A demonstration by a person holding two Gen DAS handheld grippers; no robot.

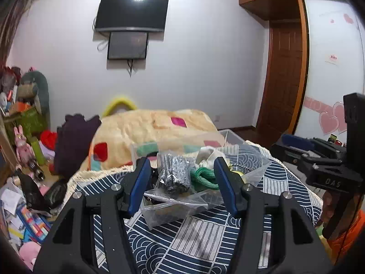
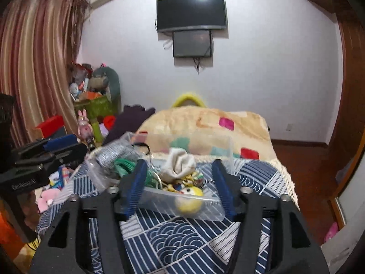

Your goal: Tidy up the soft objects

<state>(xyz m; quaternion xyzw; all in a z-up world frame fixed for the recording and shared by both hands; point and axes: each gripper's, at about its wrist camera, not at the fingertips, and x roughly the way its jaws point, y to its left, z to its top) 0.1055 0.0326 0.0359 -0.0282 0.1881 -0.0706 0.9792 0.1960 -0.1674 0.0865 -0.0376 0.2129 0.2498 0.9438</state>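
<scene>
A clear plastic bin (image 1: 180,207) sits on the blue patterned bedspread (image 1: 200,239). It holds a grey knitted bundle (image 1: 174,173), a green knit piece (image 1: 203,177) and a white sock (image 1: 211,157). My left gripper (image 1: 181,182) is open and empty, its blue fingers (image 1: 139,182) either side of the bin's near corner. In the right wrist view the bin (image 2: 182,207) shows a yellow plush ball (image 2: 189,199), a white sock (image 2: 180,165) and green knit (image 2: 124,165). My right gripper (image 2: 179,185) is open and empty just before the bin.
A cream blanket with coloured squares (image 1: 148,130) lies behind the bin. A dark purple cloth (image 1: 73,141) lies at the bed's left. Toys and clutter (image 1: 25,182) cover the floor at left. The right gripper shows at the right of the left wrist view (image 1: 319,159).
</scene>
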